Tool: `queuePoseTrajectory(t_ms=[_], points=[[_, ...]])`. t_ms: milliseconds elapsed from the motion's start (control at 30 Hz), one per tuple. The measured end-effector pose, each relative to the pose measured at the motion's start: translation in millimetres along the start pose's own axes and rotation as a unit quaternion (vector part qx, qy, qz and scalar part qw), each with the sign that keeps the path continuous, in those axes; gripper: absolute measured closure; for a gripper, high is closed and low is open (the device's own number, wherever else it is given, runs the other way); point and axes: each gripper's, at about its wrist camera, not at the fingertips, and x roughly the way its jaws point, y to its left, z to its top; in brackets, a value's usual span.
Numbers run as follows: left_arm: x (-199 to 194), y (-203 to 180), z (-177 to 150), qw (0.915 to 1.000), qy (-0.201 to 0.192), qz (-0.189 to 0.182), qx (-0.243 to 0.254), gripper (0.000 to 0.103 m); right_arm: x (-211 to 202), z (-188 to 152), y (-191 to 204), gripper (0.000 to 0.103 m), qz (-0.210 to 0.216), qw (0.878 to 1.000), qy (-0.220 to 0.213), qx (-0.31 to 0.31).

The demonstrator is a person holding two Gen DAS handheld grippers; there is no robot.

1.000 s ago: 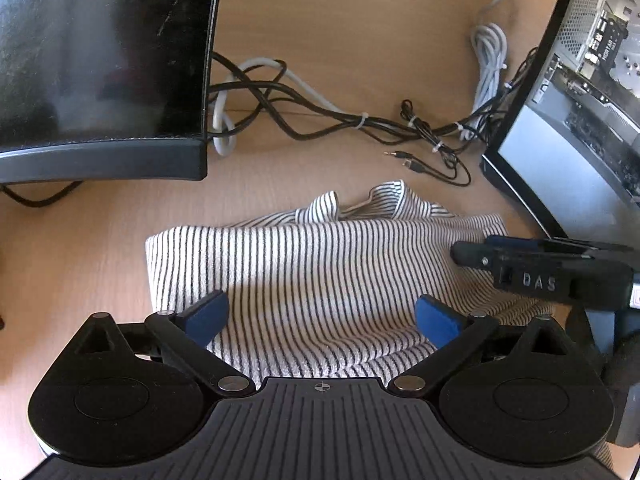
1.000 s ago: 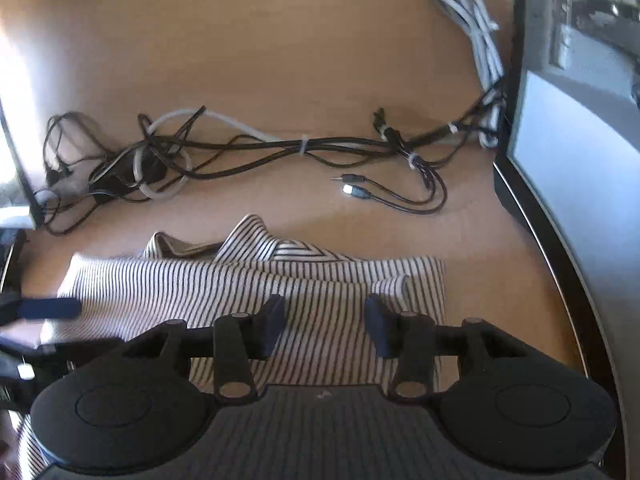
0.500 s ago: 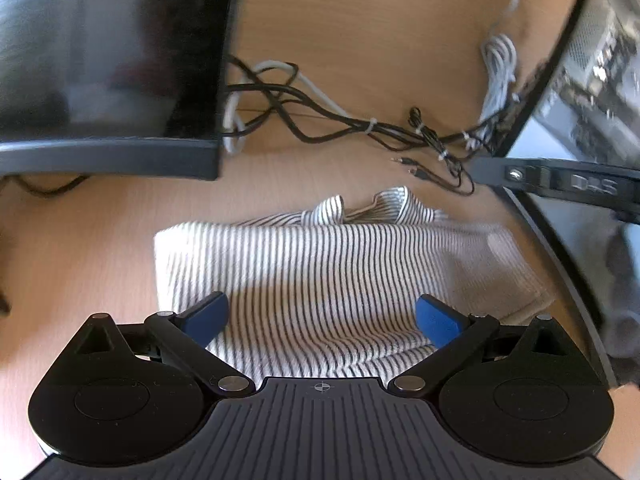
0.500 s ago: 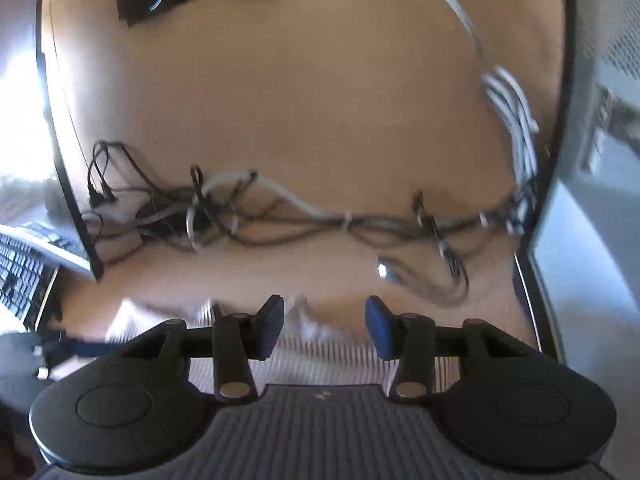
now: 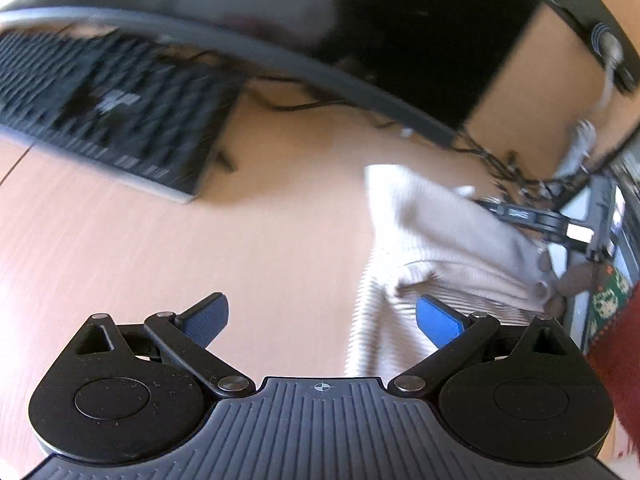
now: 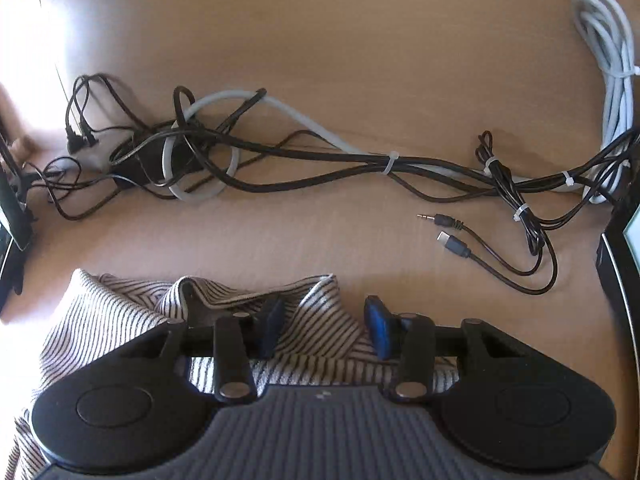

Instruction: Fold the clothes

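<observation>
The black-and-white striped garment (image 6: pixel 120 312) lies folded on the wooden desk (image 6: pixel 320 40), its collar edge bunched up toward the cables. My right gripper (image 6: pixel 324 312) stands open low over that collar edge. Striped cloth lies between its blue pads (image 6: pixel 378 326) without being pinched. In the blurred left wrist view the garment (image 5: pixel 440 240) sits to the right. My left gripper (image 5: pixel 320 308) is open over bare desk beside its left edge, holding nothing. The right gripper (image 5: pixel 532 216) shows at the garment's far side.
A tangle of black and grey cables (image 6: pixel 280 156) with loose plugs (image 6: pixel 452 240) lies just beyond the garment. A keyboard (image 5: pixel 100 112) and monitor (image 5: pixel 360 20) stand at the left. A computer case edge (image 6: pixel 624 264) bounds the right. A red sleeve (image 5: pixel 616 360) shows at the lower right.
My left gripper has swung quickly to the left, so the garment is now at its right. My right gripper has come back down onto the collar edge after lifting.
</observation>
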Motion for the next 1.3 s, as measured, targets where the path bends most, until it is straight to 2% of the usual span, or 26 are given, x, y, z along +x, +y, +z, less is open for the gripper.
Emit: queuePoseTrajectory(t_ms=[33, 67, 100, 233, 333, 433, 533, 633, 733, 867, 933, 967, 1000, 1033, 1067, 1100, 1167, 1300], points=[[-1.0, 2.1, -0.8, 1.0000, 0.001, 0.000, -0.005, 0.001, -0.3, 0.3, 0.6, 0.075, -0.003, 1.000, -0.001, 0.000], [-1.9, 1.6, -0.9, 1.0000, 0.002, -0.003, -0.004, 0.001, -1.3, 0.5, 1.2, 0.088, -0.009, 1.000, -0.002, -0.002], [-2.9, 1.1, -1.0, 1.0000, 0.002, -0.005, -0.002, 0.001, -4.3, 1.1, 1.3, 0.094, -0.007, 1.000, -0.004, -0.002], [-6.3, -3.8, 1.2, 0.9998, -0.001, -0.020, 0.010, 0.001, -39.1, 3.5, -0.5, 0.095, 0.017, 0.999, -0.035, 0.009], [-8.3, -11.0, 6.2, 0.9990, -0.009, -0.035, 0.024, 0.001, -87.8, -0.6, 2.0, 0.096, 0.049, 0.997, -0.066, 0.013], [-10.9, -16.5, 11.9, 0.9975, -0.019, -0.058, 0.037, 0.001, -143.9, -22.6, 9.3, 0.097, 0.081, 0.993, -0.081, 0.005], [-14.1, -21.5, 18.3, 0.9948, -0.027, -0.086, 0.048, 0.001, -187.4, -60.7, 11.3, 0.097, 0.102, 0.992, -0.071, 0.019], [-16.1, -31.1, 25.5, 0.9908, -0.036, -0.114, 0.064, 0.001, -208.0, -105.8, 9.2, 0.097, 0.111, 0.992, -0.041, 0.053], [-14.6, -47.0, 31.0, 0.9863, -0.042, -0.134, 0.086, 0.001, -211.1, -141.7, 12.3, 0.097, 0.099, 0.993, -0.011, 0.065], [-7.5, -68.9, 26.8, 0.9812, -0.037, -0.137, 0.131, 0.001, -207.7, -165.8, 16.5, 0.096, 0.073, 0.995, 0.015, 0.069], [-2.1, -77.4, 20.6, 0.9783, -0.026, -0.130, 0.159, 0.007, -216.2, -163.3, 13.3, 0.090, 0.064, 0.995, -0.004, 0.071], [0.9, -78.3, 16.3, 0.9774, -0.016, -0.124, 0.170, 0.011, -221.3, -161.0, 11.1, 0.079, 0.060, 0.995, -0.018, 0.072], [3.7, -77.9, 11.6, 0.9768, -0.005, -0.117, 0.179, 0.017, -226.5, -158.8, 8.9, 0.057, 0.057, 0.995, -0.031, 0.074], [6.8, -76.8, 6.5, 0.9764, 0.006, -0.109, 0.186, 0.018, -231.6, -156.5, 6.7, 0.041, 0.053, 0.995, -0.044, 0.075], [10.3, -74.2, 1.9, 0.9765, 0.018, -0.101, 0.189, 0.017, -236.7, -154.2, 4.5, 0.013, 0.049, 0.994, -0.057, 0.077], [14.1, -70.4, -2.9, 0.9767, 0.030, -0.094, 0.191, 0.017, -241.8, -152.0, 2.3, 0.004, 0.045, 0.993, -0.070, 0.079], [21.2, -61.4, -14.6, 0.9762, 0.056, -0.079, 0.194, 0.017, -246.7, -148.0, -2.6, 0.004, 0.038, 0.992, -0.088, 0.087], [24.2, -50.2, -27.8, 0.9757, 0.081, -0.063, 0.194, 0.014, -217.0, -153.3, -12.6, 0.000, 0.033, 0.988, -0.072, 0.134]])
